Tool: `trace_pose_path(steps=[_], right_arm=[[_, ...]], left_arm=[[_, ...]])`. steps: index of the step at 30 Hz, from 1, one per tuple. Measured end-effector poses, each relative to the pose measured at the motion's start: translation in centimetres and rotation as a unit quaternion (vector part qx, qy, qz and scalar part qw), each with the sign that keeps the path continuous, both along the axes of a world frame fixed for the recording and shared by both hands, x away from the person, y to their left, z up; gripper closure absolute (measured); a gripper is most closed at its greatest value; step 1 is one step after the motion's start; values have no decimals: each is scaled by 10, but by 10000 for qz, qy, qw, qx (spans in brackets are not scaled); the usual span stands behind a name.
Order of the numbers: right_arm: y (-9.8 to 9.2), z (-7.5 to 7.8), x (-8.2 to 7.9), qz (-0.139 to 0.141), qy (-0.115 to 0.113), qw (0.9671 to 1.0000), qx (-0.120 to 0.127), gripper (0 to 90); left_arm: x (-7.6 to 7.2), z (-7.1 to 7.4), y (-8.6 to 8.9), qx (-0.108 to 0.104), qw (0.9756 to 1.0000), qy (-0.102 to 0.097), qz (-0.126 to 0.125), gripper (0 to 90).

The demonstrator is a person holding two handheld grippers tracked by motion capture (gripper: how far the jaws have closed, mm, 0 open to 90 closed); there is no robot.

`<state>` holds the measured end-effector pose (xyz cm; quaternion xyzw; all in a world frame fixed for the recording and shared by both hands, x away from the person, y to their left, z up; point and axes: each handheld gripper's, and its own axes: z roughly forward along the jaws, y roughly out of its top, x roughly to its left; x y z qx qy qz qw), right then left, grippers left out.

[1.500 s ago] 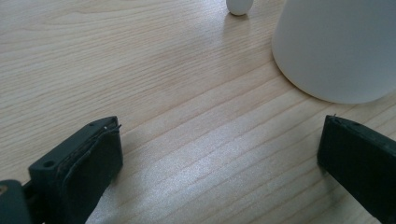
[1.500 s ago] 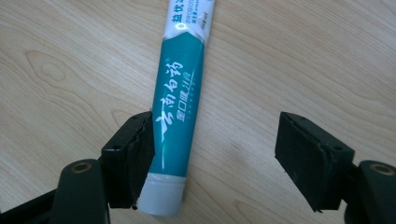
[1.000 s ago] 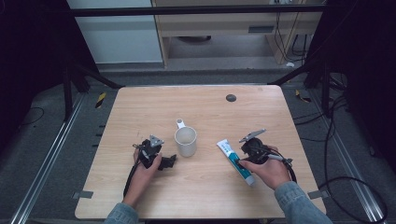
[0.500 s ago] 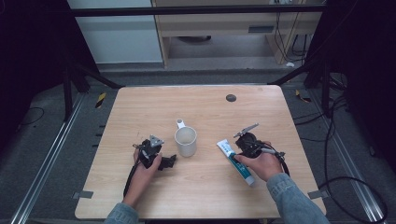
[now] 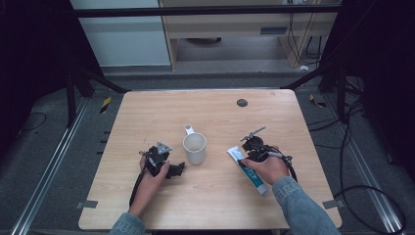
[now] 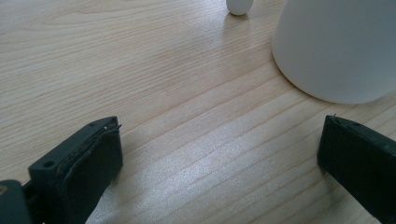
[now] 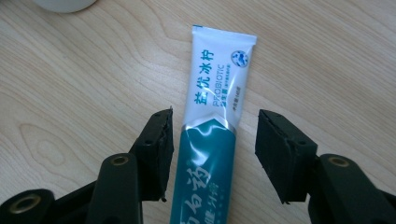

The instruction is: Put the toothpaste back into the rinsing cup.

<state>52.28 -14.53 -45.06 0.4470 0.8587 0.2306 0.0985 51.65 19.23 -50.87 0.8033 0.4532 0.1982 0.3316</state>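
Right gripper [image 7: 212, 149] straddles a toothpaste tube [image 7: 212, 130] on the worktop [image 5: 147, 112]; left gripper [image 6: 219, 163] sits wide apart beside a mug [image 5: 195, 148].

The white mug stands upright near the worktop's middle, its inside pale with nothing visible in it, handle pointing away from the person. The tube lies flat to the mug's right, crimped white end toward the mug, teal body toward the near edge, printed with blue lettering. The right gripper's jaws have just been closing with the tube between them; one pad is at its side, the other has a gap. Bare wood lies all around, widest at the far side.
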Motion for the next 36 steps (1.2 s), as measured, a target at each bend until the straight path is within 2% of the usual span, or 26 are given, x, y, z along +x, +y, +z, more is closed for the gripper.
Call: trace_pose_path(steps=[5,10,36], right_arm=[[7,-7,4,56,129,9998,-104,460],[11,-14,8,-66,300,9994,-181,460],[12,-22,16,-135,387,9989,-218,490]], left_arm=[[0,0,0,3,10000,0,-2,0],[0,0,0,3,10000,-2,-5,0],[0,0,0,20,10000,10,-30,0]])
